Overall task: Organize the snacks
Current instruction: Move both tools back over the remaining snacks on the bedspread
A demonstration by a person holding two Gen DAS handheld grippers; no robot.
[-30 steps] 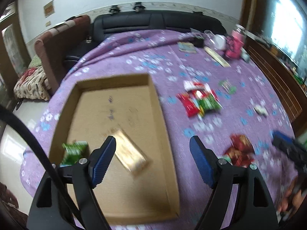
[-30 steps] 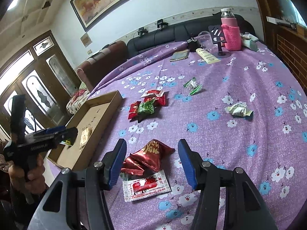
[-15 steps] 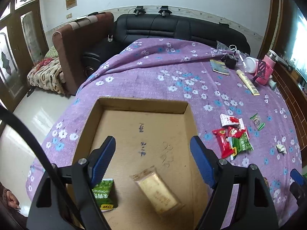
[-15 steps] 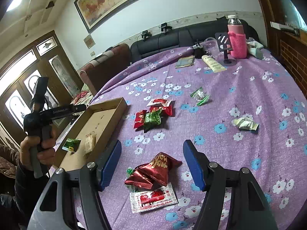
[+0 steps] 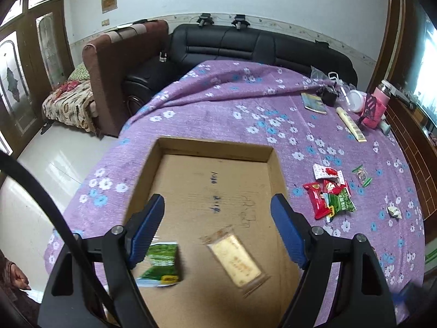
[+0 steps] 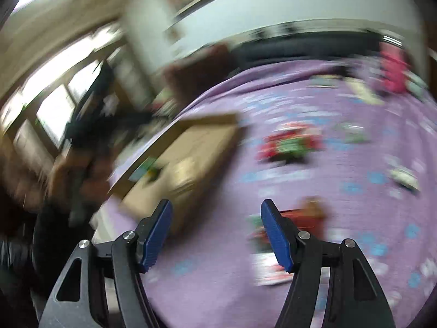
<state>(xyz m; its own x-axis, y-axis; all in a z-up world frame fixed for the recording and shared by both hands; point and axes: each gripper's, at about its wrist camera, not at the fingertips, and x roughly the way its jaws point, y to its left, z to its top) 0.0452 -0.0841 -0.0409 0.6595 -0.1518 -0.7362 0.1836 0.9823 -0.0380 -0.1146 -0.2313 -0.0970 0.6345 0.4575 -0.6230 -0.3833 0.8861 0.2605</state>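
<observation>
Left gripper [image 5: 218, 227] tilted down over box [image 5: 215, 147], fingers [image 5: 148, 227] apart.

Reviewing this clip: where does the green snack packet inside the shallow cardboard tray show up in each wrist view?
Left wrist view: the green snack packet lies low and left of centre on the floor of the shallow cardboard tray, just beside the left claw's left finger.
Right wrist view: a blurred green patch left of centre, inside the tray.
Shared landmark: the pale biscuit packet beside it.
</observation>
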